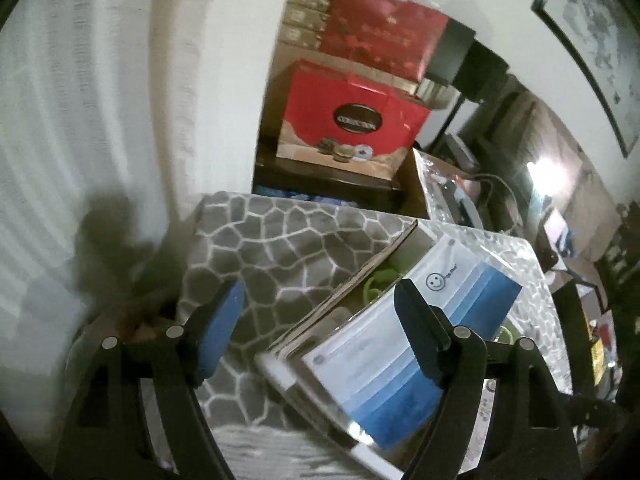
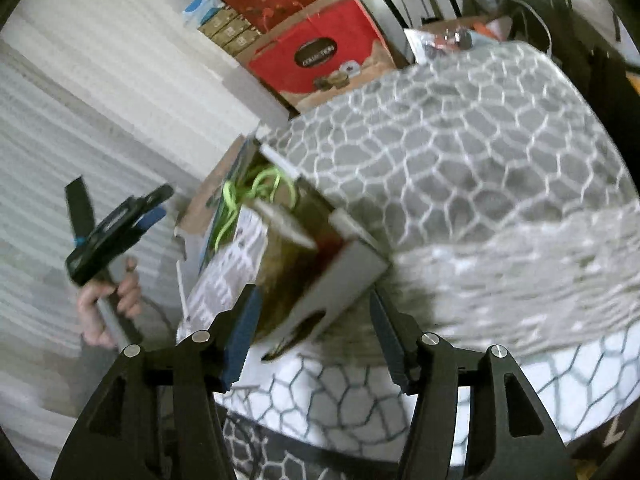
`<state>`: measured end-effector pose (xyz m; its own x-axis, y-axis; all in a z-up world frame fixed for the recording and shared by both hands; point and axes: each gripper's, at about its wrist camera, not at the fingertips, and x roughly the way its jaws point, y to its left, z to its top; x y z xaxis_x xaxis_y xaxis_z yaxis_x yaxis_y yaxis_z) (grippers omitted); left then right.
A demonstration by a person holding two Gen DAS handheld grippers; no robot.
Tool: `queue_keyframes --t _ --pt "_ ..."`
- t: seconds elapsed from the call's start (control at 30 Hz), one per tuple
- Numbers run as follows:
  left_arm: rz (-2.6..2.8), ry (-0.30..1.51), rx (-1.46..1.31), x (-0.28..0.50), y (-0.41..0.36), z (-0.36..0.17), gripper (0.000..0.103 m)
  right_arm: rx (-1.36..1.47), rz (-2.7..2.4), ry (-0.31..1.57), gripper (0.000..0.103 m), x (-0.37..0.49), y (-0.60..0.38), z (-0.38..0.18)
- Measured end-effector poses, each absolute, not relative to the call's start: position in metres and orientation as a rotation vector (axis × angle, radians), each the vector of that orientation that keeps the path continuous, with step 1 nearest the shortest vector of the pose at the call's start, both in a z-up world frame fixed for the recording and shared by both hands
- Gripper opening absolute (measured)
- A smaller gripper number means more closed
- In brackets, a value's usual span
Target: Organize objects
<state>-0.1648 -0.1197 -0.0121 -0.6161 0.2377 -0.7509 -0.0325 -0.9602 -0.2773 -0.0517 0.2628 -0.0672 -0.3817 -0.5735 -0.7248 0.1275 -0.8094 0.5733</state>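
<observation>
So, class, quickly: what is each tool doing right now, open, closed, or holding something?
Left tool: open, holding nothing; the mask box lies beyond it.
Right tool: open, holding nothing; the cardboard box sits ahead, ungripped.

Box (image 1: 352, 292) sits on worktop (image 1: 280, 248) near its wall-side edge, cord (image 2: 256, 188) and packet (image 1: 400, 344) inside. Stacked cartons (image 1: 352, 120) behind worktop, against wall.
</observation>
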Motion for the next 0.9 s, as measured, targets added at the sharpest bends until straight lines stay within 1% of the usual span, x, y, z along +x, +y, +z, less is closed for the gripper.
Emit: queue_keyframes --t 0.17,0.33,0.53,0.67,0.83,0.9 --pt "2.603 -0.36 -1.325 -0.175 -0.111 -0.026 0.075 1.408 -2.105 -0.693 0.054 -0.041 0.253 -0.08" --pt "2.545 -0.369 -1.37 -0.175 -0.105 -0.036 0.067 1.387 -2.088 -0.678 0.053 -0.04 0.235 -0.083" --pt "2.574 -0.353 -1.365 -0.165 -0.104 -0.031 0.061 1.404 -2.056 -0.695 0.051 -0.049 0.22 -0.09" --pt "2.565 -0.38 -1.371 -0.158 -0.105 -0.026 0.061 1.415 -2.07 -0.688 0.051 -0.057 0.224 -0.088" --pt "2.568 -0.307 -1.392 -0.152 -0.095 -0.027 0.061 1.405 -2.13 -0.674 0.051 -0.067 0.235 -0.085" --pt "2.548 -0.33 -1.401 -0.149 -0.093 -0.026 0.061 1.403 -2.155 -0.681 0.051 -0.075 0.242 -0.085"
